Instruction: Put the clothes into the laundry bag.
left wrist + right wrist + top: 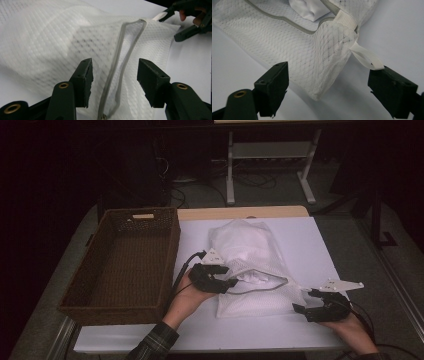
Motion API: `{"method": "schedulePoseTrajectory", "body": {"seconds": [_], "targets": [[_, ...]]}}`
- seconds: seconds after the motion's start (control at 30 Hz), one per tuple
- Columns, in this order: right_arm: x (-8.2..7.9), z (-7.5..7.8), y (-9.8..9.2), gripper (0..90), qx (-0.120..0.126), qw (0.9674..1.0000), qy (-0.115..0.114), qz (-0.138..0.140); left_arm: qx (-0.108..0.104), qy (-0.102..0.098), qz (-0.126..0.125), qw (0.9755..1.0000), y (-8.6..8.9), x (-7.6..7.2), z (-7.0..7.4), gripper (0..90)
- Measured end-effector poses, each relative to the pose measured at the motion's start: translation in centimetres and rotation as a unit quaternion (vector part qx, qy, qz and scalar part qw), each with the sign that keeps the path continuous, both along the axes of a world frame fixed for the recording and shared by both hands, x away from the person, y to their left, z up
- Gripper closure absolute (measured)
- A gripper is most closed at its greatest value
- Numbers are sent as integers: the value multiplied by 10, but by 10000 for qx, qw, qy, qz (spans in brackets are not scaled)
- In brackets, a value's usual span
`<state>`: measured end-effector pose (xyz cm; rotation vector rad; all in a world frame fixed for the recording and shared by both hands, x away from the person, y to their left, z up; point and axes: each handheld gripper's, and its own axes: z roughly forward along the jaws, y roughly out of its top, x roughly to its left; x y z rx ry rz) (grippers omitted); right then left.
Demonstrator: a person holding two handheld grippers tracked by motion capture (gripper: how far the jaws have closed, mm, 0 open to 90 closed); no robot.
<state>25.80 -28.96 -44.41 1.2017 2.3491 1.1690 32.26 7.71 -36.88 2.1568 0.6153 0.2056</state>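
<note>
- Two black two-jaw grippers are working at the white mesh laundry bag (pixel 260 270), which is lying on the white table sheet (pixel 310 245) just right of the brown woven basket (pixel 120 265).
- Left gripper (pixel 113 82) is straddling the bag's grey zipper edge (pixel 125 57), jaws apart, pads not pressing.
- Right gripper (pixel 329 92) is hovering at the bag's corner beside the white ribbon loop (pixel 368 58), jaws wide apart.
</note>
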Motion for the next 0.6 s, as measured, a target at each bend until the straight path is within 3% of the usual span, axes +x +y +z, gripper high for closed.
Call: {"method": "schedulePoseTrajectory", "body": {"seconds": [0.27,0.6], "targets": [[0,0,-1,166,22,10000,19,-6,-71,-101,-98,9999,-19,9,6,476],[1,1,-4,167,64,9999,12,-80,3,-85,-152,9998,-39,19,-4,508]]}}
